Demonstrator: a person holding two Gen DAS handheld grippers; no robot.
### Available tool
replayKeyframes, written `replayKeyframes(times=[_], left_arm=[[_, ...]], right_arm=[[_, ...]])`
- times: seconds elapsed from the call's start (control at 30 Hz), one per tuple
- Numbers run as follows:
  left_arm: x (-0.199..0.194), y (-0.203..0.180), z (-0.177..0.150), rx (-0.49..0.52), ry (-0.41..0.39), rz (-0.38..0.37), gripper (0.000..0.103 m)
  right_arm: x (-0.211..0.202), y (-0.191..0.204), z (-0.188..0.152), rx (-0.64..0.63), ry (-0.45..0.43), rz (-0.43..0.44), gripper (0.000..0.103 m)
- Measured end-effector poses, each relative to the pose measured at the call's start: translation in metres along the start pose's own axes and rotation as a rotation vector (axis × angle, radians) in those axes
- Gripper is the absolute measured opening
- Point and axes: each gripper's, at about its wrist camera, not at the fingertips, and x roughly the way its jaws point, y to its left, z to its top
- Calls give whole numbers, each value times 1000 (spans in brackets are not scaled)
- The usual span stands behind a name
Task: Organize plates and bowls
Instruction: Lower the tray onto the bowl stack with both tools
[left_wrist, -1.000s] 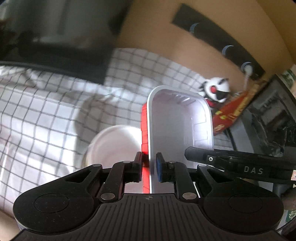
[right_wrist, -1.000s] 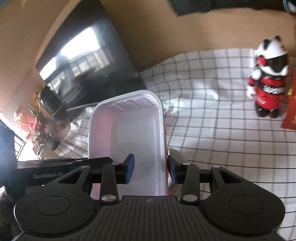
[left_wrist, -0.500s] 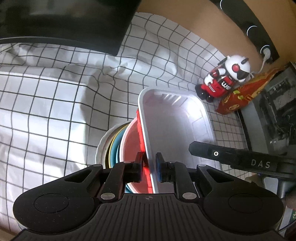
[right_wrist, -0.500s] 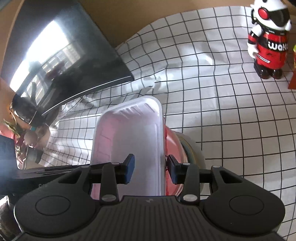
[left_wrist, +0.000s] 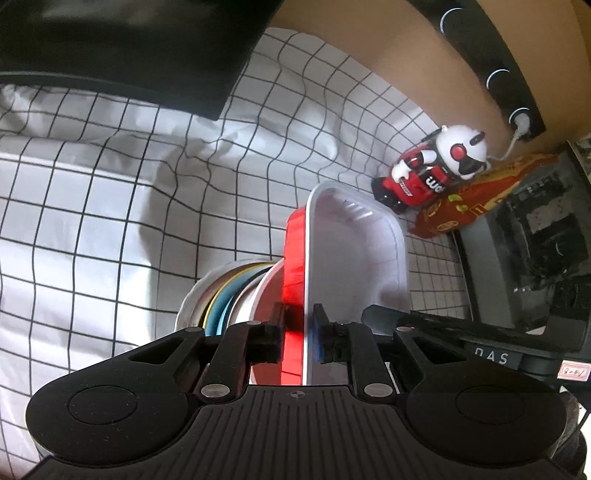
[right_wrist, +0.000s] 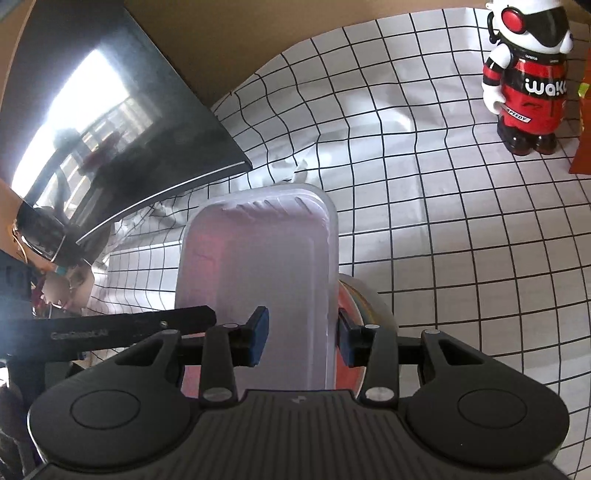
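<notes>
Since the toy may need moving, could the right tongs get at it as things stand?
Probably not yet: the right tongs straddle the tray wall, though open. The cloth toward the toy looks free.

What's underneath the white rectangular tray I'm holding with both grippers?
Under the white tray sits a stack of round dishes: a red one on top, then blue, yellow and white rims, on the checked cloth. The tray covers the dishes' centres, so their contents cannot be seen.

— What stays out of sight? 
— The stacked plates lie mostly under the white tray; their number cannot be told.

— And at the edges? 
— The toy robot loses its head top, the snack bag nearly everything.
</notes>
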Motion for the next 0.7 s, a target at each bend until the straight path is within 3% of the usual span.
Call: replayKeyframes(times=[0.37, 0.53, 0.7], left_arm=[[-10, 19, 7, -116, 20, -59, 16], [-4, 18, 2, -97, 30, -22, 16], [-17, 12, 1, -80, -27, 9, 16]], right_arm=[[-18, 12, -1, -26, -43, 45, 40], [-11, 7, -4, -5, -35, -8, 40], [-22, 11, -10, -2, -59, 4, 40]])
